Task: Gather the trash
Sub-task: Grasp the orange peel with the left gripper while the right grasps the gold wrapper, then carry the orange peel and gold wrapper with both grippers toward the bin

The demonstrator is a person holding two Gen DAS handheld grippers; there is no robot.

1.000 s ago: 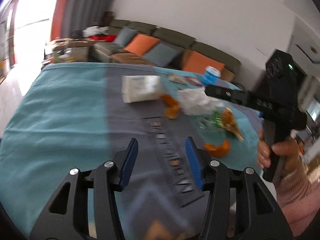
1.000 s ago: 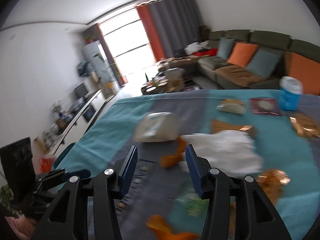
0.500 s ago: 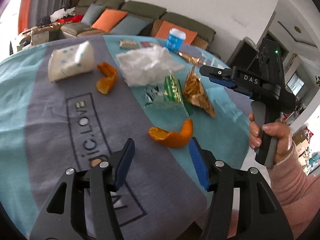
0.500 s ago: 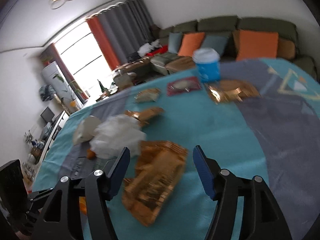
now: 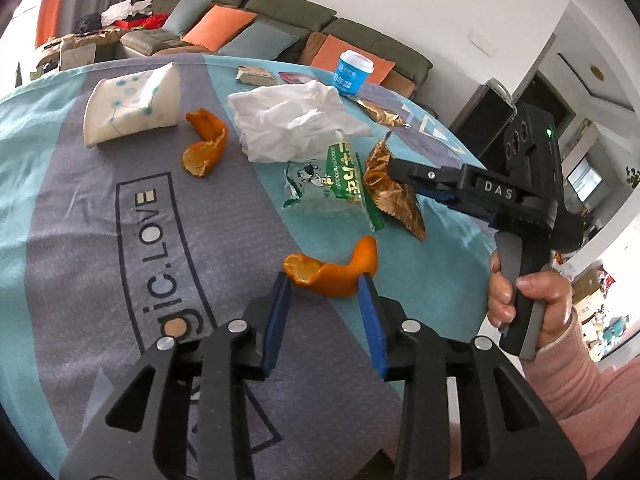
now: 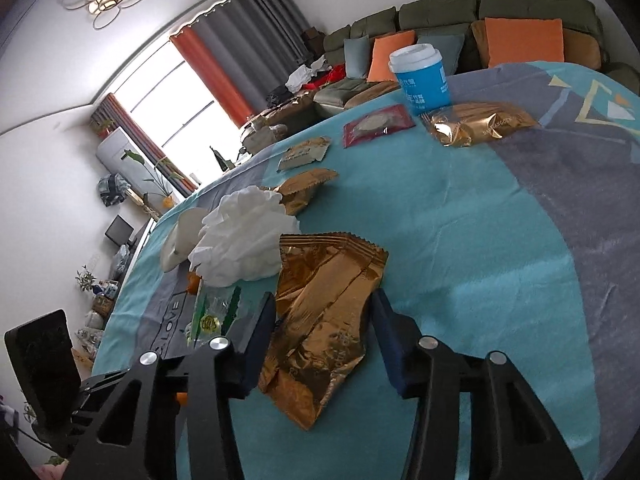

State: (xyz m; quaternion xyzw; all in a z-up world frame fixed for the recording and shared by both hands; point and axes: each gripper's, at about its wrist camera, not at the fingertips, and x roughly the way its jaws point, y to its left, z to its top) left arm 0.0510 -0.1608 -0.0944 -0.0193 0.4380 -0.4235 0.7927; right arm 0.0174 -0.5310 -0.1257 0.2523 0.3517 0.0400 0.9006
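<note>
Two hand-held grippers work a littered tabletop [image 5: 80,200]: the left hand-held gripper [image 5: 324,280] is spread wide around an orange peel [image 5: 332,272], the right hand-held gripper [image 6: 324,320] released astride a gold wrapper [image 6: 320,312], each seemingly poised to pinch; no bin shows

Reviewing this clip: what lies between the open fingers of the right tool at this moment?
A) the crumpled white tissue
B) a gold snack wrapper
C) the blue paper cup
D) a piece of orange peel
B: in the right wrist view the gold snack wrapper lies flat on the tablecloth between the spread fingers of the right tool. The orange peel sits at the left tool instead.
</note>
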